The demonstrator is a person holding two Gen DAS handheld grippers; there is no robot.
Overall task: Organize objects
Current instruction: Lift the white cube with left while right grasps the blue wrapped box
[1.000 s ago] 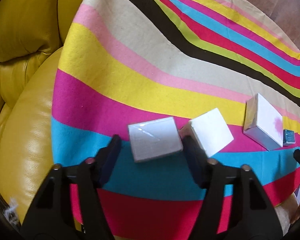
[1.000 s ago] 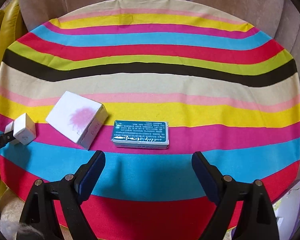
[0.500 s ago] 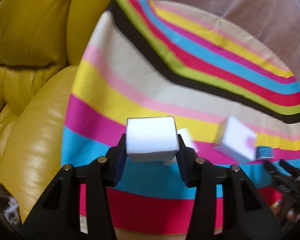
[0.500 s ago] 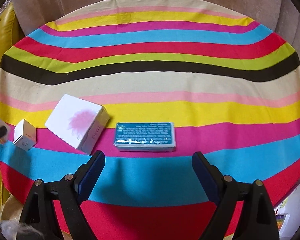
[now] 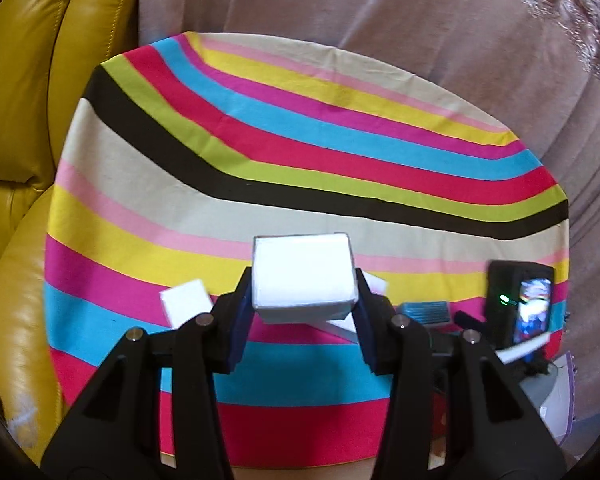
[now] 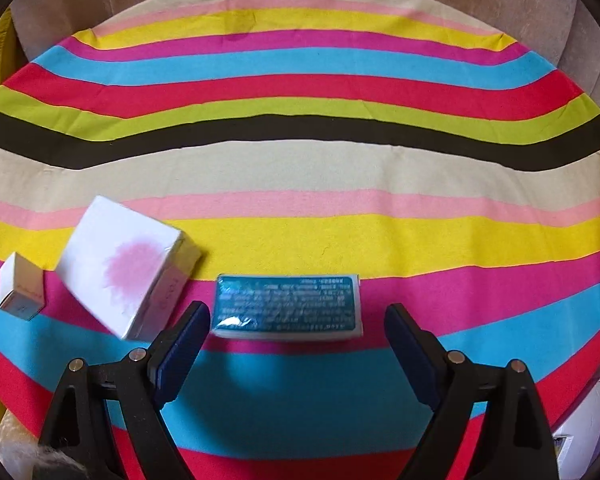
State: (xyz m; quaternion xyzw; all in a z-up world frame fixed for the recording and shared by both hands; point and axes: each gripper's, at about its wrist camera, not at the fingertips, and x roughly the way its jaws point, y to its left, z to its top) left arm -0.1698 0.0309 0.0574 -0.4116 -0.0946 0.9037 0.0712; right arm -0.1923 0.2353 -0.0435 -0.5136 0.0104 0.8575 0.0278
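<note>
My left gripper (image 5: 303,300) is shut on a small white box (image 5: 303,276) and holds it in the air above the striped round table (image 5: 260,184). Below it a second small white box (image 5: 186,306) lies on the cloth; the right wrist view shows that box (image 6: 20,288) at the far left. A larger white box with a pink blot (image 6: 128,268) lies beside it. A teal flat packet (image 6: 286,307) lies just ahead of my right gripper (image 6: 296,340), which stands open above the cloth with its fingers either side of the packet's near edge.
A yellow leather armchair (image 5: 16,160) borders the table on the left. A beige curtain (image 5: 420,20) hangs behind the table. The right gripper's camera body (image 5: 520,304) shows at the table's right edge in the left wrist view. Papers (image 6: 584,432) lie past the table's right rim.
My left gripper closed on the small white box and lifted it off the cloth, tilting up toward the far side. My right gripper crept closer to the teal packet.
</note>
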